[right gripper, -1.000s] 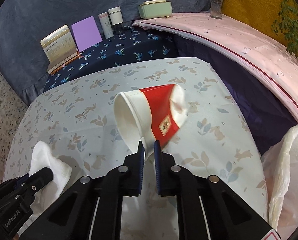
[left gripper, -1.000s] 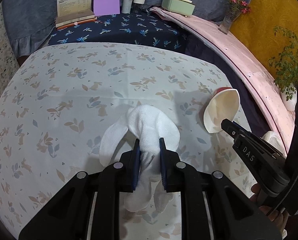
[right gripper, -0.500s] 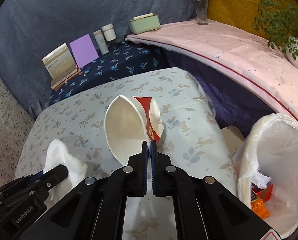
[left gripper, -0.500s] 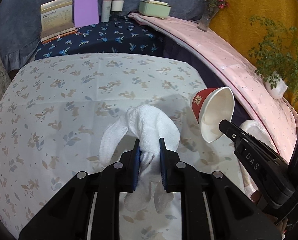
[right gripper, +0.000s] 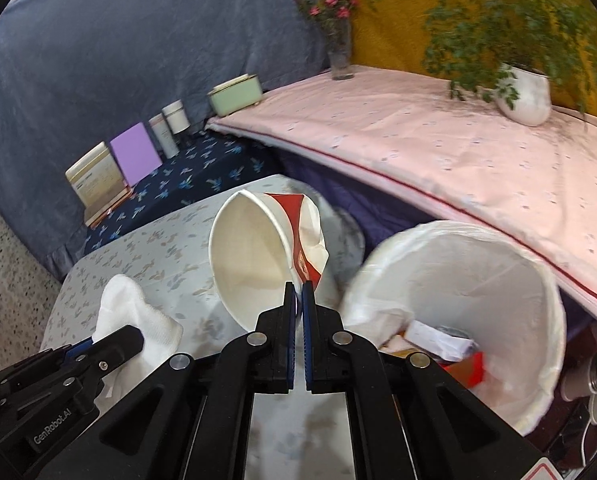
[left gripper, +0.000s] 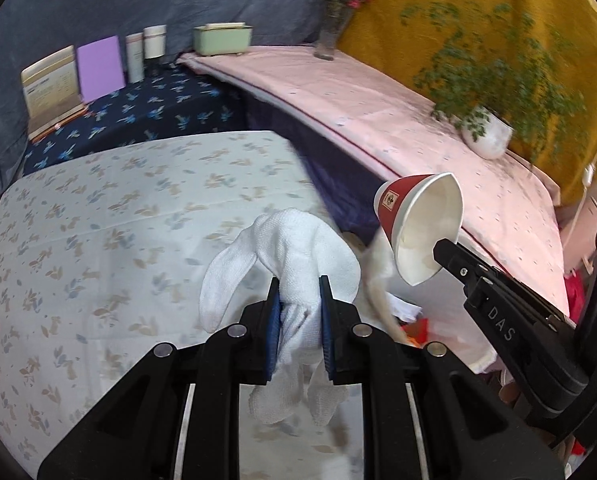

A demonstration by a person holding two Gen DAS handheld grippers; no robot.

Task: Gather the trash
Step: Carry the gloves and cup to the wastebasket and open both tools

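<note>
My left gripper (left gripper: 298, 284) is shut on a crumpled white cloth (left gripper: 294, 248), held above the right edge of the leaf-patterned table (left gripper: 118, 220). The same cloth (right gripper: 138, 320) shows at lower left in the right wrist view, pinched by the left gripper (right gripper: 110, 340). My right gripper (right gripper: 299, 288) is shut on the rim of a crushed red and white paper cup (right gripper: 258, 256), lifted off the table with its mouth toward the camera. That cup (left gripper: 418, 224) hangs right of the cloth in the left wrist view. A bin lined with a white bag (right gripper: 478, 280) stands just right of the cup, with scraps inside.
A pink-covered ledge (right gripper: 418, 152) runs behind the bin, carrying a potted plant (right gripper: 522, 96), a flower vase (right gripper: 340, 56) and a green box (right gripper: 236, 94). Books and jars (right gripper: 138, 156) stand on a dark blue cloth beyond the table. Speckled floor lies at the left.
Both grippers have risen and swung right with the cloth and the cup, from over the table toward its right edge. The lined bin has come into full view beside the cup.
</note>
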